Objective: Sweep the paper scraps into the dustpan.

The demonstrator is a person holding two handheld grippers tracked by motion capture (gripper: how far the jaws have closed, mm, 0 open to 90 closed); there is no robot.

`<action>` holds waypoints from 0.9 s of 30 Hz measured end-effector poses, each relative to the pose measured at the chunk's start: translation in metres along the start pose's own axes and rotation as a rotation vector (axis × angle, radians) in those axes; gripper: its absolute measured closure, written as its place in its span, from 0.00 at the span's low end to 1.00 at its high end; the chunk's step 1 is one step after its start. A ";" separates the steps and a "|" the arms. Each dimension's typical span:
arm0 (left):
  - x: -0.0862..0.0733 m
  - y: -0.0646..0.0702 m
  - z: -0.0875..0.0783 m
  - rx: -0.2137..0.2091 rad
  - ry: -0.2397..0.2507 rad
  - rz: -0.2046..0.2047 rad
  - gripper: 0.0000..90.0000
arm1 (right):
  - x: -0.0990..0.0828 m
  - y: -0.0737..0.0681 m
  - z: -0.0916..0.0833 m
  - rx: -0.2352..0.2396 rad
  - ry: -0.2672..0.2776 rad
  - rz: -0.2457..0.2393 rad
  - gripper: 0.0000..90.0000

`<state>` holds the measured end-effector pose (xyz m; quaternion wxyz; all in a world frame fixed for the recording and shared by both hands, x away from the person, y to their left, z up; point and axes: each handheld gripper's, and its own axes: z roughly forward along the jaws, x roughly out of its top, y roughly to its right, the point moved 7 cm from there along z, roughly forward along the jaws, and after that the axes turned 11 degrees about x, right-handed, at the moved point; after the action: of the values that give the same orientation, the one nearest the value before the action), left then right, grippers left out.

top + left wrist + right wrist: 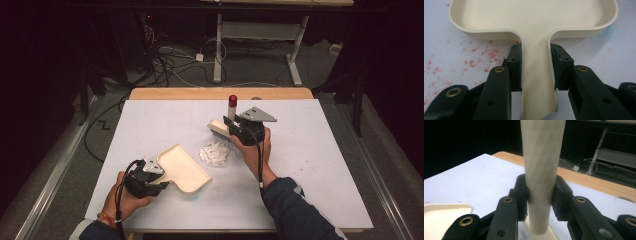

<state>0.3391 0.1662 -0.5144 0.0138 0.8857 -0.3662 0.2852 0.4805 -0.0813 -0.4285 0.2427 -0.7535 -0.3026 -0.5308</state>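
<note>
1. In the high view, the left gripper (161,176) sat at the near left of the white table (310,165), clamped on the handle of a cream dustpan (185,169) that lay flat with its tray angled toward the table's middle.
2. The left gripper view showed that hold close up: both black pads (515,66) pressed against the sides of the dustpan (534,22) handle, its open tray spreading beyond them. It also showed red specks (481,53) on the table (446,45) to the left of the handle, too fine to make out from above.
3. The high view placed the right gripper (231,128) past the middle of the table, closed on a brush (231,112) that stood upright on its cream head, red cap on top.
4. The right gripper view showed the pads clamped on the pale brush handle (540,170), with a corner of the dustpan (444,217) at lower left.
5. From above, a pile of white scraps (216,152) lay between dustpan and brush, just beside the right hand (255,150).
</note>
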 end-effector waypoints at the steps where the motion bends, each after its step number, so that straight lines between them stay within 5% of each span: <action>1: 0.001 0.002 0.003 0.001 -0.002 -0.004 0.71 | 0.000 -0.002 0.000 0.005 -0.001 -0.003 0.79; 12: 0.011 0.016 0.013 0.004 -0.028 -0.010 0.71 | -0.003 -0.033 0.001 0.059 0.007 0.009 0.78; 27: 0.019 0.033 0.019 0.025 -0.021 -0.087 0.71 | -0.003 -0.099 -0.001 0.186 0.001 -0.074 0.79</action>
<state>0.3374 0.1257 -0.5269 0.0113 0.9039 -0.3237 0.2794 0.4080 -0.0137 -0.4269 0.2919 -0.7159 -0.3780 -0.5093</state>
